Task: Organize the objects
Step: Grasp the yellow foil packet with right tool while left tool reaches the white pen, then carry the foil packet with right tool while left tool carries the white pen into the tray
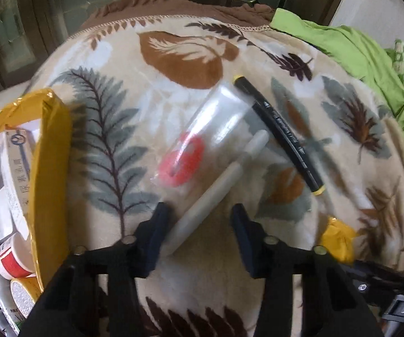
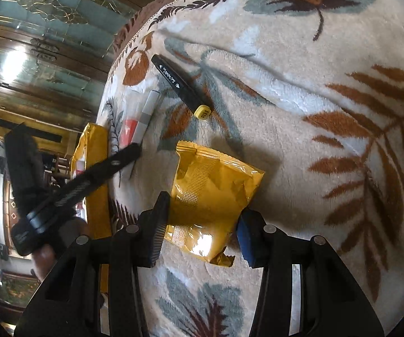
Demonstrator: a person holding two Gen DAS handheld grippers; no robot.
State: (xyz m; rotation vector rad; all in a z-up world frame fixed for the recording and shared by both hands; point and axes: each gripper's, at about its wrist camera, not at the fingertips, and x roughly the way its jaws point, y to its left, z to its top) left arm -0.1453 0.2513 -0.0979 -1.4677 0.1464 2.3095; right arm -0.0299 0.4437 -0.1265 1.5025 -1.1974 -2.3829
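On a leaf-patterned blanket lie a grey-white pen (image 1: 216, 191), a clear packet with a red item (image 1: 185, 160) and a black marker with yellow ends (image 1: 280, 132). My left gripper (image 1: 200, 219) is open, its jaws either side of the pen's near end. My right gripper (image 2: 202, 216) is open around a small yellow foil packet (image 2: 213, 196), its pads beside the packet's sides. The marker (image 2: 179, 84), the pen (image 2: 145, 115) and the left gripper (image 2: 89, 174) also show in the right wrist view.
A yellow-lined box (image 1: 52, 168) at the left holds jars, tubes, a pen and cartons. Green cloth (image 1: 351, 47) lies at the blanket's far right. A dark wooden cabinet with glass doors (image 2: 33, 42) stands beyond the blanket's edge.
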